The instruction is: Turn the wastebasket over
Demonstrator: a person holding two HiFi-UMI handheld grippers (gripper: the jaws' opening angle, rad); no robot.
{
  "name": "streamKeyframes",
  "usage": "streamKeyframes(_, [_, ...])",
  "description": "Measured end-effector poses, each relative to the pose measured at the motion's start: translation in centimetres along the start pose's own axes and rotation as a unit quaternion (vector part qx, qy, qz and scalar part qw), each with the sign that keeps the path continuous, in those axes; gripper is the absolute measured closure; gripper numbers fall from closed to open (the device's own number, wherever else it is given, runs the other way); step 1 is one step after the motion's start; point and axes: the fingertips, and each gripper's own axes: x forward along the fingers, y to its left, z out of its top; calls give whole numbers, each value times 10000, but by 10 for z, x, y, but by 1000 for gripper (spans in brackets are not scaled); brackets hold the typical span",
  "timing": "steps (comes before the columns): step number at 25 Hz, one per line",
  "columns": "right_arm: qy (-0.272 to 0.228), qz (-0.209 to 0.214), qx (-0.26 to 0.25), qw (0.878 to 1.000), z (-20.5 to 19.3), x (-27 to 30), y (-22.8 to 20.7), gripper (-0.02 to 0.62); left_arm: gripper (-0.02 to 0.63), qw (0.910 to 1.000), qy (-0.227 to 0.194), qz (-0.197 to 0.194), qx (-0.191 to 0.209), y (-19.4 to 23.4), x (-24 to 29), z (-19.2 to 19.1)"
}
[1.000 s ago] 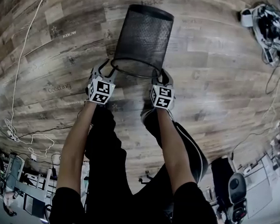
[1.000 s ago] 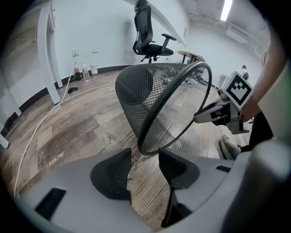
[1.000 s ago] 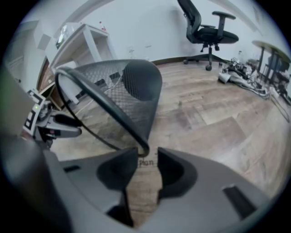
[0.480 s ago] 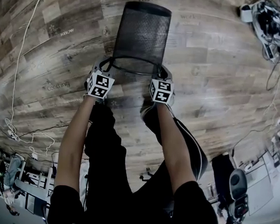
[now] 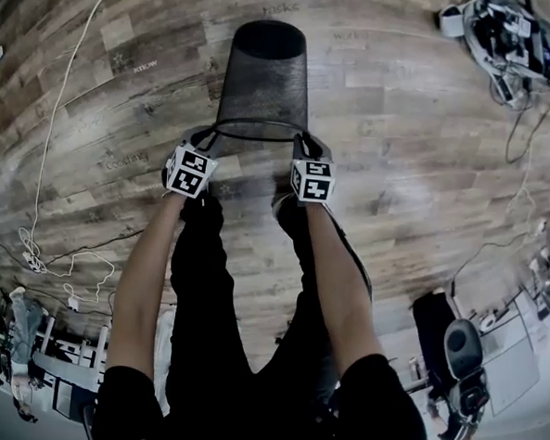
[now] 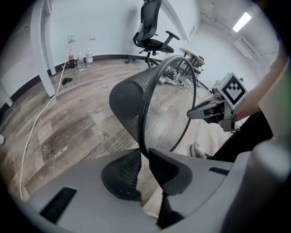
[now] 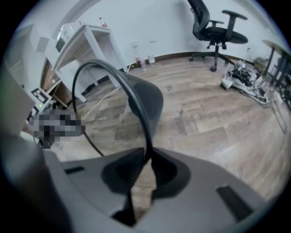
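Note:
A black mesh wastebasket (image 5: 265,84) hangs tilted over the wooden floor, its round open rim turned toward me and its closed bottom pointing away. My left gripper (image 5: 204,138) pinches the rim's left side. In the left gripper view the rim wire runs between the pads of that gripper (image 6: 143,157), whose jaws are opening slightly while still on the rim. My right gripper (image 5: 303,144) is shut on the rim's right side, and the right gripper view shows the rim clamped in it (image 7: 148,159). The mesh wall (image 6: 132,102) stretches out ahead of both.
A white cable (image 5: 53,126) trails across the floor on the left. A tangle of cables and gear (image 5: 504,38) lies at the top right. An office chair (image 6: 152,32) and a white desk (image 7: 86,41) stand by the walls. My legs and shoes (image 5: 285,206) are just below the basket.
Both grippers closed on the rim and rose together. The basket lifted with them, and its bottom swung farther away from me.

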Motion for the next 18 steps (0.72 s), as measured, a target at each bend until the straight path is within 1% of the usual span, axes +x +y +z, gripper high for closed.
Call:
streamKeyframes(5, [266,74,454,9986,27,-35,7,531,526,9975,89,-379,-590,-13,-40,16])
streamKeyframes(8, [596,230,642,9959,39,-48,15,534,525,9917,304,-581,-1102,-15,-57,17])
streamKeyframes(11, [1030,346,733,9914,47,-55,20,535,525,9826,573,-809,-1571,-20,-72,16])
streamKeyframes(14, [1429,447,913,9845,46,-58,24,537,525,9735,830,-1017,-1870,-28,-84,11])
streamKeyframes(18, [1836,570,924,9770,46,-54,30,538,525,9565,1147,-1182,-2408,-29,-85,1])
